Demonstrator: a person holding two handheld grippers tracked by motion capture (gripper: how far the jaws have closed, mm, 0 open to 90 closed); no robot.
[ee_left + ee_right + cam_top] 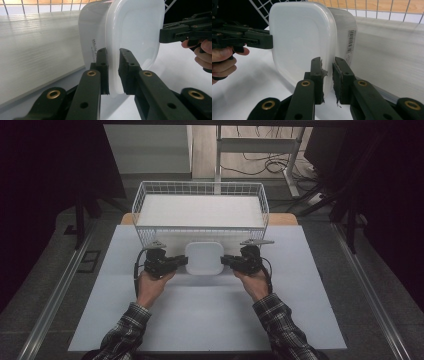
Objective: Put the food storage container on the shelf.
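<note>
Both grippers clamp one white lidded plastic container (204, 258) by its rim: the left gripper (113, 72) has its jaws nearly closed on the left edge, and the right gripper (327, 76) pinches the right edge likewise. The container sits on the white table (210, 315), just in front of one wire basket (200, 210). Its side carries print starting "White" and a barcode label (351, 41).
</note>
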